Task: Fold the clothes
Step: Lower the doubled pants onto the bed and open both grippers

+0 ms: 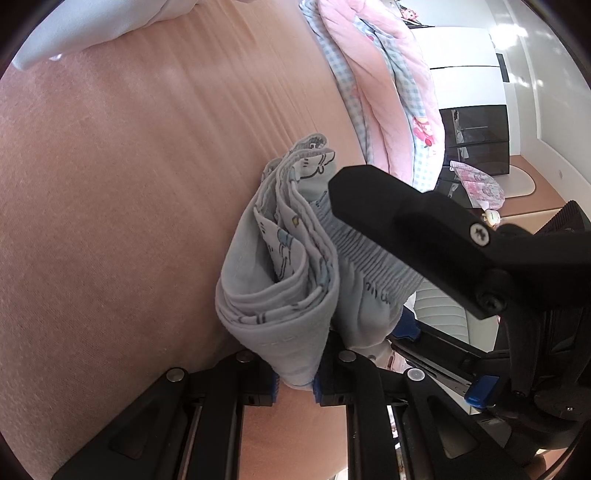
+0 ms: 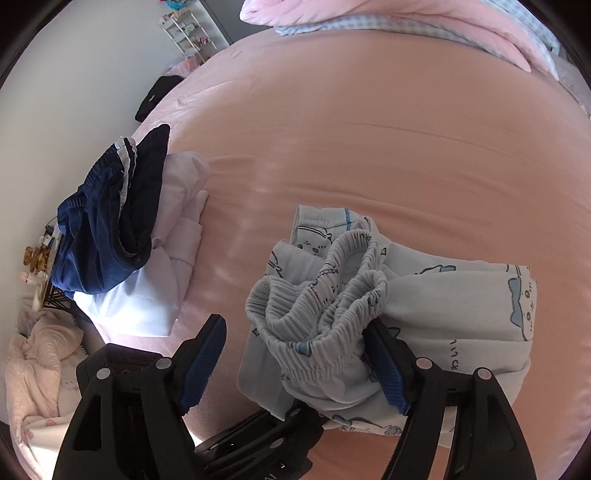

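Our left tongs (image 1: 295, 384) sit at the bottom centre of the left wrist view, clamped together on a thick bundle of the pale blue printed pants (image 1: 280, 258). The folded layers rise from the pads toward mid-frame. Our right tongs (image 2: 295, 365) stand wide apart at the bottom of the right wrist view. The pants' gathered waistband (image 2: 317, 295) lies between the blue pads, but the left pad is clear of the cloth. The right pad sits against it or just beside it; we cannot tell which, and we see no squeeze.

The pants (image 2: 424, 306) fill the lower centre and lower right of that view, over the pink sheet (image 2: 369, 129).

We judge the fabric light, soft and limp. It will sag and slide apart wherever it is not pinched, and the stacked layers can slip against one another. The elastic waistband is the thickest, most ribbed part, so it offers the surest hold. A fold edge with all layers together also serves, as the left tongs show. A single loose layer would let the fold unroll.

Left of the pants lies a pile with a navy garment (image 2: 107, 221) on white cloth (image 2: 147, 295). A pink quilt (image 2: 406, 18) crosses the top.
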The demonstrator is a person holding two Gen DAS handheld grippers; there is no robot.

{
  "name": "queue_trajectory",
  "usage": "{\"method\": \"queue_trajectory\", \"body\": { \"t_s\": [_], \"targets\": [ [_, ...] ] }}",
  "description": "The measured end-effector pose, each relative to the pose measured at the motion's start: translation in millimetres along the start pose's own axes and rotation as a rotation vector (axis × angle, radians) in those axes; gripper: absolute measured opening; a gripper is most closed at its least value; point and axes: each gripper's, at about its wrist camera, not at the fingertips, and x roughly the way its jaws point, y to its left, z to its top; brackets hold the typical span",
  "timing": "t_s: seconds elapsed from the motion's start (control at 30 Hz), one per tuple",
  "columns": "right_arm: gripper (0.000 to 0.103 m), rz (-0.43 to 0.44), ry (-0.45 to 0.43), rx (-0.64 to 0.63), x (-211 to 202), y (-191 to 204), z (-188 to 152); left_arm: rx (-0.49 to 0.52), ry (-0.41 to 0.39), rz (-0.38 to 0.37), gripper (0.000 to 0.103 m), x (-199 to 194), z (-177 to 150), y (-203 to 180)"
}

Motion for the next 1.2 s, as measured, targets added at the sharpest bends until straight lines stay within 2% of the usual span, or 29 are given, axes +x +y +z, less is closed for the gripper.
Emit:
{"method": "queue_trajectory", "body": {
  "t_s": [0.17,0.33,0.43,0.47,0.53,0.6,0.67,0.8,0.87,1.0,1.2],
  "targets": [
    [0.077,0.056,0.029,0.066,-3,-3,2,0.005,0.009,0.0,0.012,0,1,0],
    [0.077,0.201,0.02,0.168,-31,-10,0,0.019,0.073,0.005,0.012,1,7,-5],
    [0.077,0.286,0.002,0.196,-50,-15,-7,0.045,0.105,0.07,0.015,-3,11,-15],
    [0.077,0.315,-0.004,0.205,-56,-16,-9,0.073,0.106,0.102,0.02,-5,11,-21],
    [0.077,0.367,-0.021,0.235,-69,-21,-13,0.188,0.083,0.183,0.036,-12,8,-38],
    [0.077,0.412,-0.041,0.271,-81,-30,-16,0.266,0.062,0.24,0.067,-19,4,-51],
    [0.077,0.429,-0.065,0.293,-92,-37,-17,0.321,0.039,0.28,0.083,-27,1,-62],
    [0.078,0.411,-0.104,0.307,-110,-46,-21,0.406,-0.038,0.346,0.086,-46,-3,-78],
    [0.078,0.413,-0.118,0.312,-117,-52,-24,0.459,-0.052,0.377,0.086,-51,-5,-87],
    [0.078,0.411,-0.144,0.331,-127,-65,-31,0.569,-0.054,0.428,0.086,-56,-14,-104],
    [0.078,0.383,-0.154,0.36,-130,-84,-38,0.73,-0.007,0.495,0.086,-48,-28,-124]
  ]
}}
